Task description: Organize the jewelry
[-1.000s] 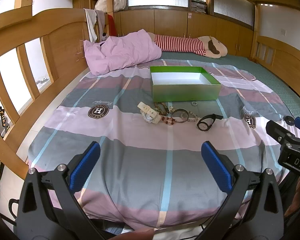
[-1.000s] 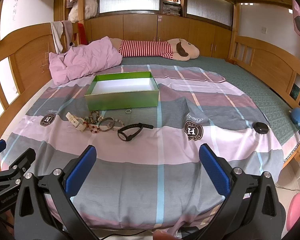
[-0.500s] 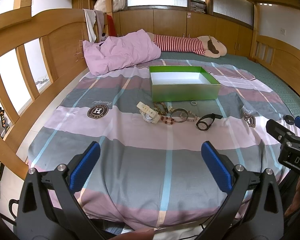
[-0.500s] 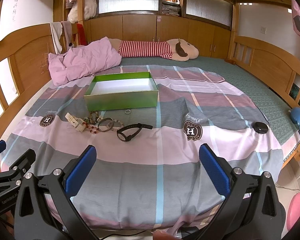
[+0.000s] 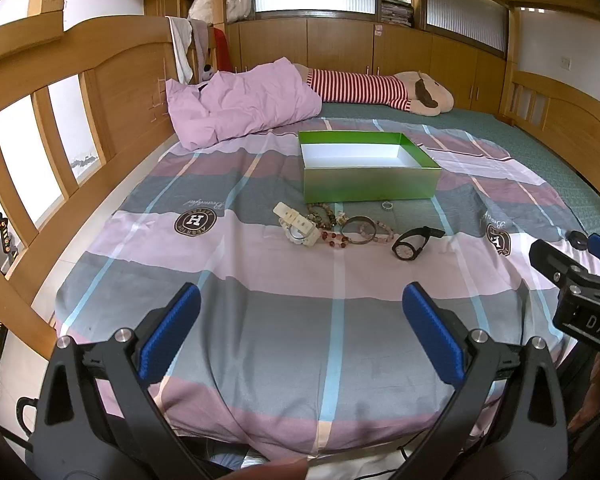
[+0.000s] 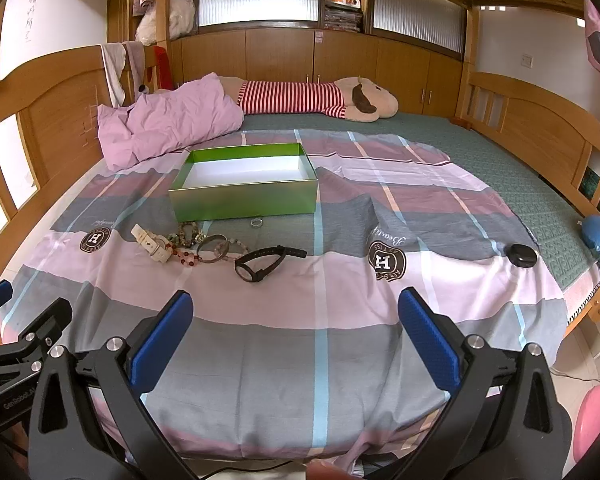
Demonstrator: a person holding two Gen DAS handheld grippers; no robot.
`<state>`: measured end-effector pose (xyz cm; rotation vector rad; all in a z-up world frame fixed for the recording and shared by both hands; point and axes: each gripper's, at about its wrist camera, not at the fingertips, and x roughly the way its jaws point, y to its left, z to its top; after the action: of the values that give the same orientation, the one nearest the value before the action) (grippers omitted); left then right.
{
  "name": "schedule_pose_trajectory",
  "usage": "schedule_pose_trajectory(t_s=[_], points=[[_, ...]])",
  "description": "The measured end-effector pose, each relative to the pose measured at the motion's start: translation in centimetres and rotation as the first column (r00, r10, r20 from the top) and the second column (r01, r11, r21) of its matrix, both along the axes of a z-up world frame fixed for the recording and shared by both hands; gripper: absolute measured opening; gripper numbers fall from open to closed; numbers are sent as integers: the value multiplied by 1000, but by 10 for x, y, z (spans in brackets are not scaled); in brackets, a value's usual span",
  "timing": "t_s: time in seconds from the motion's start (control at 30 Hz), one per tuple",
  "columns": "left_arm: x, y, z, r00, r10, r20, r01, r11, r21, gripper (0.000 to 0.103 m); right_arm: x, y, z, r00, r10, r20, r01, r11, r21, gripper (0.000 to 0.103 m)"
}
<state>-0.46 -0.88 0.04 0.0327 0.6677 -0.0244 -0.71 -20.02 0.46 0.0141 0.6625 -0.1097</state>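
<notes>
Barely anything shifted: each hand-held gripper (image 5: 300, 312) (image 6: 294, 320) stays spread, jewelry (image 5: 352, 232) untouched beside green box (image 5: 370, 188)

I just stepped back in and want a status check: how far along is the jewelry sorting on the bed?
Nothing looks done yet: the green box shows only its white bottom. Nothing is in hand either; the left claw and right claw are both open, short of the pile. Left to do: the white watch, the bracelets, the black watch and the small ring, all on the blanket.
</notes>
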Motion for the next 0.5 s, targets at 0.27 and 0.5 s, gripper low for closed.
schedule_pose_trajectory(t_s=[0.27,0.5], points=[[0,0,0,1000,0,0,0,1000,0,100,0,0,0,1000,0,2,0,1000,0,101],[-2,-1,-1,1000,-1,-2,1,1000,1,100,0,0,0,1000,0,2,0,1000,-2,101]])
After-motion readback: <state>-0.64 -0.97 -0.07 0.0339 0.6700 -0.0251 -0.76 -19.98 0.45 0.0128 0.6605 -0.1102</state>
